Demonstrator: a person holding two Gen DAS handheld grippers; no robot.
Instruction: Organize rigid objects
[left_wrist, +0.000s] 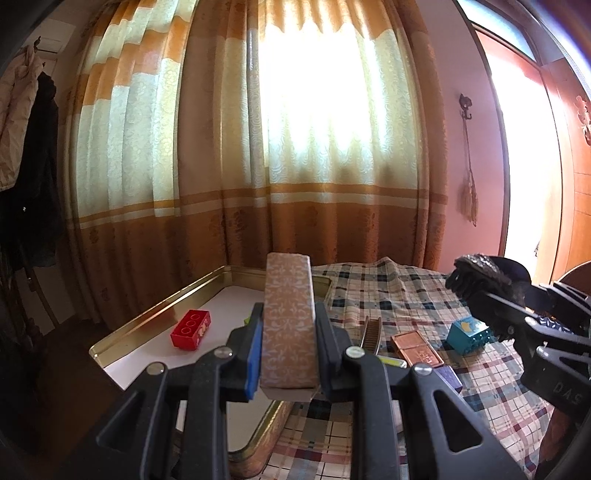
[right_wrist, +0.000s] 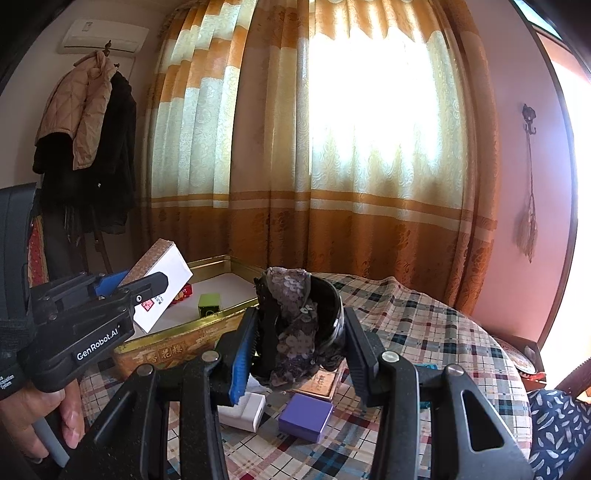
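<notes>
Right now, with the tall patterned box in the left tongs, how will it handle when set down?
The patterned box looks like stiff card, so it is probably light. Stood on end in the gold tray it would likely tip; flat seems safer. The left tongs grip only its lower part, so it may pivot.

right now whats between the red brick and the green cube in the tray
Bare white tray floor separates the red brick and green cube, seen in the right wrist view.

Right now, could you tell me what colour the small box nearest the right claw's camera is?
Purple box; right wrist view shows it best.
</notes>
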